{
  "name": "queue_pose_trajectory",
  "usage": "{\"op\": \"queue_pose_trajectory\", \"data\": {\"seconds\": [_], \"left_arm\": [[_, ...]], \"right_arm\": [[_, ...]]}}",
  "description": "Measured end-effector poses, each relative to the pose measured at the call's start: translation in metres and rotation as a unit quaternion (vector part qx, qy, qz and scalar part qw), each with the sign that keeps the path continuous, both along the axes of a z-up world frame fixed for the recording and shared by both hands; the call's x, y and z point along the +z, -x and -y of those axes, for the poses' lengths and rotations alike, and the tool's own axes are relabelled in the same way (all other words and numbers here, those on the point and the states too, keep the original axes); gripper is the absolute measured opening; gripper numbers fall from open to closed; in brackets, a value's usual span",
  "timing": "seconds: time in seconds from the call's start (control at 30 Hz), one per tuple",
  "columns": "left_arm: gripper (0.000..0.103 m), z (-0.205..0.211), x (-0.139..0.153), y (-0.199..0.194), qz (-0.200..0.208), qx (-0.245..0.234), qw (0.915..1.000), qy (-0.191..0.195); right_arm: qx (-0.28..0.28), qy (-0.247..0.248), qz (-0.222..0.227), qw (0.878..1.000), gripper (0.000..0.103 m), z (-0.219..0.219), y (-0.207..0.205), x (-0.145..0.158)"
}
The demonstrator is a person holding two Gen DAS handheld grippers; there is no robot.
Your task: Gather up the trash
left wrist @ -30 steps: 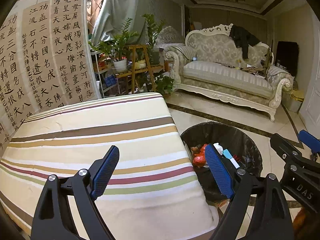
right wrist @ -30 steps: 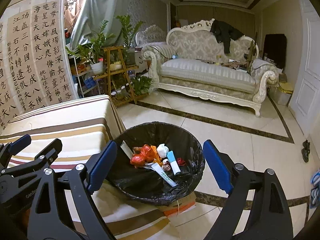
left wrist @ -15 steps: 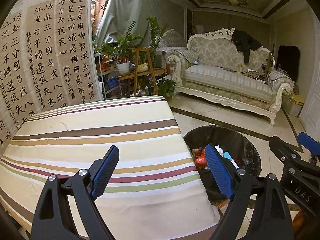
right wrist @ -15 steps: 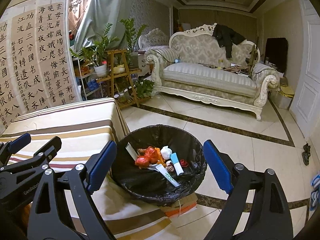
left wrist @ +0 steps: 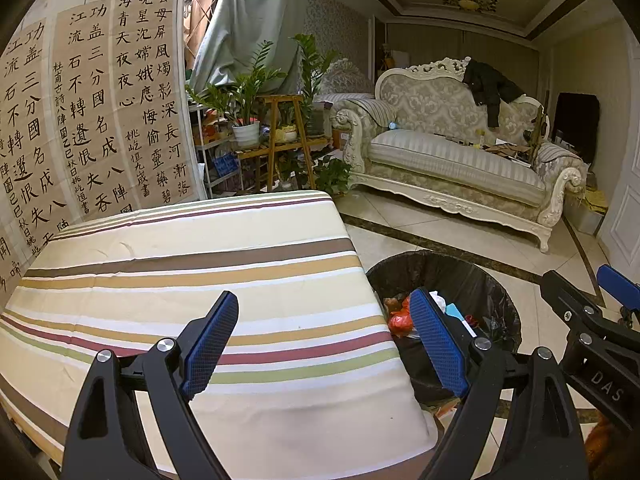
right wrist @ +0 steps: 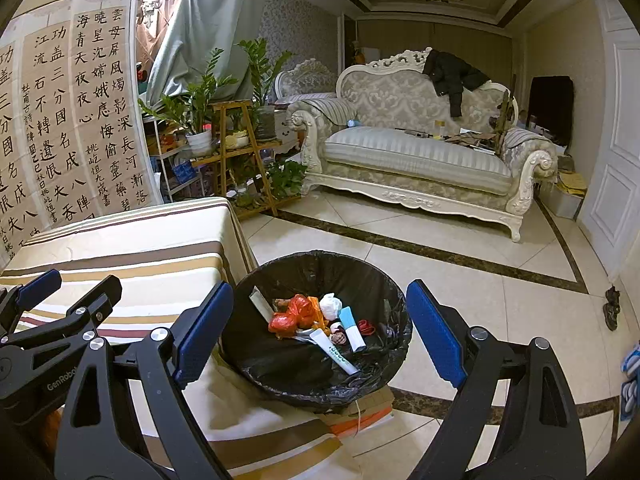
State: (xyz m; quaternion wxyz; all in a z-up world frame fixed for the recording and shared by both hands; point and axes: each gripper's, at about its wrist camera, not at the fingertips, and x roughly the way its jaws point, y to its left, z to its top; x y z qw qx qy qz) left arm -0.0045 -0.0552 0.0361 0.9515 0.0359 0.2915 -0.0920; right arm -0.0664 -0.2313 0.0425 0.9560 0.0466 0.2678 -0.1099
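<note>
The trash bin (right wrist: 320, 320), lined with a black bag, stands on the floor just right of the striped worktop (left wrist: 192, 280) and holds wrappers and a tube. The right gripper (right wrist: 320, 332) hovers over it, the left gripper (left wrist: 324, 344) over the worktop's edge, both with jaws wide and empty.

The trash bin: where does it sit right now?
The trash bin stands on the tiled floor just right of the striped table, centred in the right wrist view between the open right hand-held gripper fingers, holding trash.
</note>
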Motion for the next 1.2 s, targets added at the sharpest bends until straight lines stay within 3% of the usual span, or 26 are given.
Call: {"op": "queue_pose_trajectory", "data": {"seconds": [1.2], "left_arm": [[0.085, 0.0069, -0.0057, 0.0078, -0.005, -0.001, 1.0000, 0.005]], "right_arm": [[-0.001, -0.001, -0.004, 1.000, 0.086, 0.0010, 0.0006, -0.0017]]}}
